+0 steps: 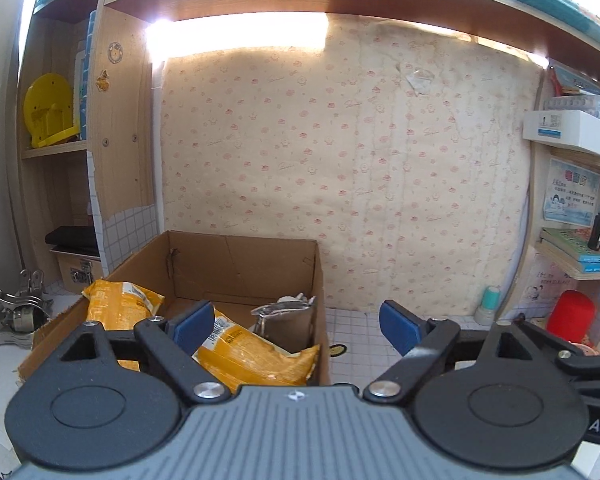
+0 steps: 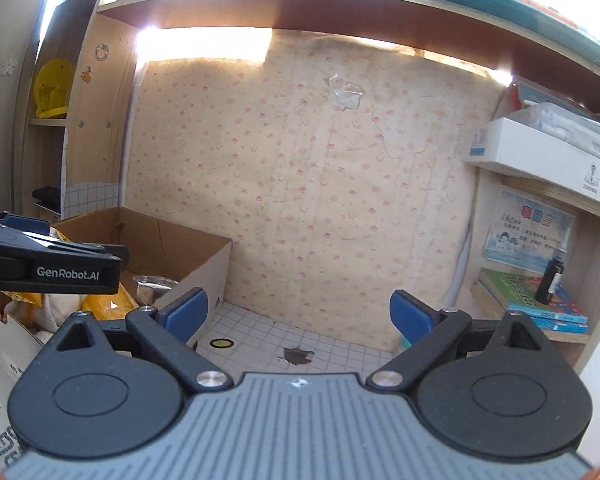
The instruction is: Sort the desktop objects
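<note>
White "GenRobot.AI" lettering marks the left tool (image 2: 100, 256).

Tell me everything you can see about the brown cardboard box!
The brown cardboard box is open-topped and worn, with a torn, creased back wall. It sits on the white tiled desktop near the patterned wall. Inside lie two yellow snack bags and a crumpled silver foil pouch.

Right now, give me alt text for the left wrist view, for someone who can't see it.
The open left gripper with blue pads holds nothing above an open brown cardboard box containing yellow snack bags and a crumpled silver foil pouch. The box sits on a white tiled desktop against floral wallpaper, between wooden shelves.
</note>
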The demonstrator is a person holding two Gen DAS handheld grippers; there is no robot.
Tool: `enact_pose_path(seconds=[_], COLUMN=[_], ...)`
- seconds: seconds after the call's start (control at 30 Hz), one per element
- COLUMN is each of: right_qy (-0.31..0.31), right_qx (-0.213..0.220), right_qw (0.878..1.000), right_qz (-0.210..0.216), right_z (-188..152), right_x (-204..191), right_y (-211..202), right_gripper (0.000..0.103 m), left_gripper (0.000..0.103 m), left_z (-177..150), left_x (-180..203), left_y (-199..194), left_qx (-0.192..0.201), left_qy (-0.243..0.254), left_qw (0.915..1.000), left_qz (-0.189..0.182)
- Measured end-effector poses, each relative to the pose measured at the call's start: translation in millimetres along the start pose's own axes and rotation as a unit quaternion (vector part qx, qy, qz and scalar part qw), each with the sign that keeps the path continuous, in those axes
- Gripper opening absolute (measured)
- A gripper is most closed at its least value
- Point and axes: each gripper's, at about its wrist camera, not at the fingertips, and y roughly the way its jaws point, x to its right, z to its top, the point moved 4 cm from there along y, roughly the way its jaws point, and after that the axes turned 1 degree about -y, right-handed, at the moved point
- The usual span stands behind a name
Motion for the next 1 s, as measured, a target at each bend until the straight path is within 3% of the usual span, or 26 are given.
enact_pose_path(seconds=[0.2,0.43,0.8,1.0], right_qy=[0.058,0.092,0.129,0.14], right_qx=[-0.054,-0.096,-0.098,-0.082], right_qw=[0.994,0.983,0.977,0.98], right_qz=[-0.071,-0.131,-0.135,-0.115], right_z=[-37,-69,-86,-90], right_x=[49,92,125,127], right_y=[-14,-28,-40,-41], right_gripper=[0.096,0.095,0.096,0.098], left_gripper=[0.092,0.092,0.092,0.099], left_z=[-26,-46,-50,-62], left_x=[57,100,109,101], left_y=[-19,-26,-26,-27], left_qx=[-0.009,-0.013,-0.012,0.002], left_qy=[0.022,0.06,0.076,0.087], left_qw=[0.9983,0.9953,0.9949,0.9938], left_qz=[-0.053,-0.075,-0.065,-0.069])
